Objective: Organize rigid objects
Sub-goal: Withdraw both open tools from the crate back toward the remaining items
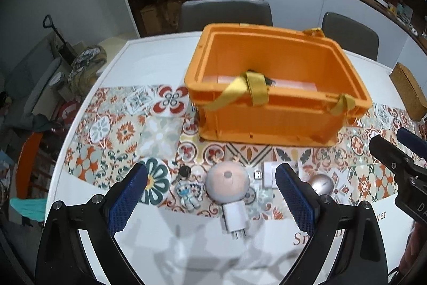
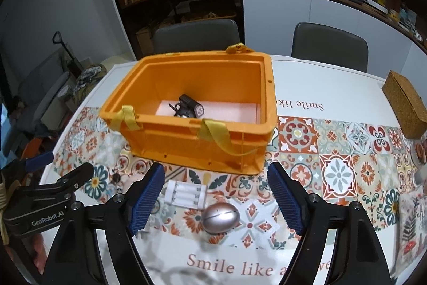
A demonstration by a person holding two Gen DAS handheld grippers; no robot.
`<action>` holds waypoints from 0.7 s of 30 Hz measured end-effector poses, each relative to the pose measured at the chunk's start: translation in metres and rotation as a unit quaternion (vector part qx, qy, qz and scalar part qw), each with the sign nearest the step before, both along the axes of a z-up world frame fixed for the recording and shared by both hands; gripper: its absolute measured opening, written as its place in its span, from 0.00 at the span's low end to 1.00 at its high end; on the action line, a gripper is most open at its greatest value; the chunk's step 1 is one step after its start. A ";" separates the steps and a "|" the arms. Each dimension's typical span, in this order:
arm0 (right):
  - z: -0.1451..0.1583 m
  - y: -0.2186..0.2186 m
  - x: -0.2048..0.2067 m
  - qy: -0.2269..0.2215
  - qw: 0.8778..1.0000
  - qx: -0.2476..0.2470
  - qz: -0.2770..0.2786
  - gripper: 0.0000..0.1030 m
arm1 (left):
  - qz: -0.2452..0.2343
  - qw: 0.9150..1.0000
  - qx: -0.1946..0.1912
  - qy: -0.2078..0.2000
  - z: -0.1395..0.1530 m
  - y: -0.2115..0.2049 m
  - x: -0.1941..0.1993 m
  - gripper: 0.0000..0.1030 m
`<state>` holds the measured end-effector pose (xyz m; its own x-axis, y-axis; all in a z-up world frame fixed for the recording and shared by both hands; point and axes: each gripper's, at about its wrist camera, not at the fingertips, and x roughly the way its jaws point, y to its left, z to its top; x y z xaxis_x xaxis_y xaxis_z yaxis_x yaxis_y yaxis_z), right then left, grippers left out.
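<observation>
An orange crate (image 1: 267,119) with yellow straps stands mid-table; in the right wrist view the crate (image 2: 202,143) holds a black bike light (image 2: 188,108). In front of it lie a round pinkish-grey puck (image 1: 227,183), a white plug adapter (image 1: 234,218), a small figure keychain (image 1: 188,191), a white battery case (image 2: 185,194) and a silver egg (image 2: 220,218). My left gripper (image 1: 213,194) hangs open over the puck and adapter. My right gripper (image 2: 217,199) is open above the egg, its pads apart from it.
A woven box (image 2: 405,103) sits at the table's far right edge. Two grey chairs (image 2: 197,34) stand behind the table. A patterned runner (image 2: 333,151) crosses the white tabletop. Small items lie at the right edge (image 2: 420,151).
</observation>
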<state>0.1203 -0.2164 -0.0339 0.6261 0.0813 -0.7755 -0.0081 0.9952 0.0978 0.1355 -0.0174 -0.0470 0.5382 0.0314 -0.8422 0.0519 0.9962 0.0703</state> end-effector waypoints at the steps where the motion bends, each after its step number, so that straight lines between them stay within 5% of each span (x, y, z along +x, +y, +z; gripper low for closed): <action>1: -0.002 0.001 0.000 0.001 1.000 -0.002 0.003 0.77 | 0.001 1.000 -0.005 0.005 -0.003 0.000 -0.001 0.95; 21: -0.069 0.001 0.003 0.056 0.998 0.003 0.041 0.78 | 0.046 0.997 0.002 0.069 -0.065 -0.001 -0.012 0.95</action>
<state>0.1231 -0.2156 -0.1030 0.5260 0.1342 -0.8398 -0.0779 0.9909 0.1096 0.1232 -0.0180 -0.1115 0.4125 0.0794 -0.9075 -0.0300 0.9968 0.0736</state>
